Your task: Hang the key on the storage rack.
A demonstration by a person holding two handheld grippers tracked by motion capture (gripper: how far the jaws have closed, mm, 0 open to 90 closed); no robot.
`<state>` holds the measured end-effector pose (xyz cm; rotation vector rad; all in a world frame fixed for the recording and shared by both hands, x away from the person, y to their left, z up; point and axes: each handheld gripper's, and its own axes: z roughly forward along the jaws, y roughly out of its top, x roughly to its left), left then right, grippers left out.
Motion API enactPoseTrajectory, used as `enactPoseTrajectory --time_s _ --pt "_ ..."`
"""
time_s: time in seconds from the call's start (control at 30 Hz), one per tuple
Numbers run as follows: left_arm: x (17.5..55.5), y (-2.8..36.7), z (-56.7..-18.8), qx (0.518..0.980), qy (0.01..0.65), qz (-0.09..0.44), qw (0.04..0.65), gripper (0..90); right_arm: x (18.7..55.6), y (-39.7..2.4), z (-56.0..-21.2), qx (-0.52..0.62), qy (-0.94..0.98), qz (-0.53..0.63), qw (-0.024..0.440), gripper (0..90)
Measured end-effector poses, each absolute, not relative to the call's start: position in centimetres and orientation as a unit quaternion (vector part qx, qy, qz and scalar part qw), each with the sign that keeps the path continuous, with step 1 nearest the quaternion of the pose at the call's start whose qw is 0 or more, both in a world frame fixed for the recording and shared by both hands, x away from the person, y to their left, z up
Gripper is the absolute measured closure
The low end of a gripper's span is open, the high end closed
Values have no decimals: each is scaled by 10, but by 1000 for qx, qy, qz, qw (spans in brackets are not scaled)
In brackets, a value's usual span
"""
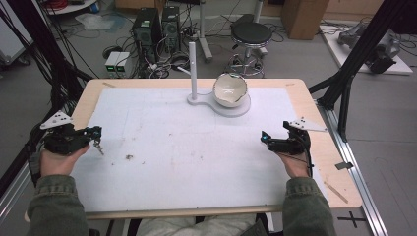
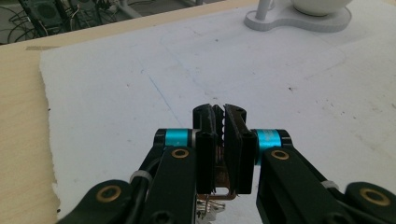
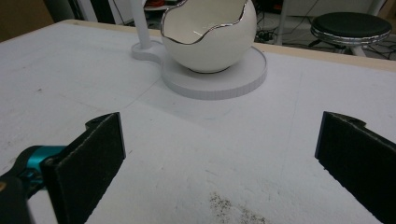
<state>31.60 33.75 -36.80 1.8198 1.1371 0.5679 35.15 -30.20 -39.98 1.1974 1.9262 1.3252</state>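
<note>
From the high view, the left tongs (image 1: 95, 132) sit at the left edge of the white mat (image 1: 196, 157), jaws together, and a small bunch of keys (image 1: 99, 145) dangles from their tip just over the mat. Across the table (image 1: 324, 162), the right tongs (image 1: 266, 139) hover near the mat's right edge, pointing inward, well apart from the left pair. At the far side of the mat stands a white stand (image 1: 231, 109) with an upright post (image 1: 193, 69), and on its round base rests an egg-shaped bowl (image 1: 229, 90) with a jagged, silver-edged rim.

Over to the left gripper view: the left tongs (image 2: 224, 119) are clamped tight, pads pinching a thin metal piece that pokes out below them, the keys (image 2: 212, 205) hanging underneath at the bottom edge. Ahead lies bare mat (image 2: 140, 84), with the stand (image 2: 299, 21) far off at top right and bare table (image 2: 18, 116) wood along the left.

Now the right gripper view: the right tongs (image 3: 219, 140) stand wide open, pads far apart, nothing between them but mat (image 3: 210, 140) and a dark smudge (image 3: 233, 207) of grit. Straight ahead, the bowl (image 3: 210, 42) sits upright on the stand (image 3: 219, 81), the post (image 3: 140, 23) just to its left.
</note>
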Motion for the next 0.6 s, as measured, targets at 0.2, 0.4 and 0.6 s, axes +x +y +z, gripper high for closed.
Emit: enactPoseTrajectory --time_s 0.2,0.4,0.6 --pt "320 329 -359 741 445 227 448 829 352 -302 -400 442 708 488 254 5" --pt "326 319 -348 743 433 233 454 829 353 -301 -401 439 711 486 256 5" --pt "332 312 -339 752 423 238 446 829 353 -302 -400 441 709 488 255 5"
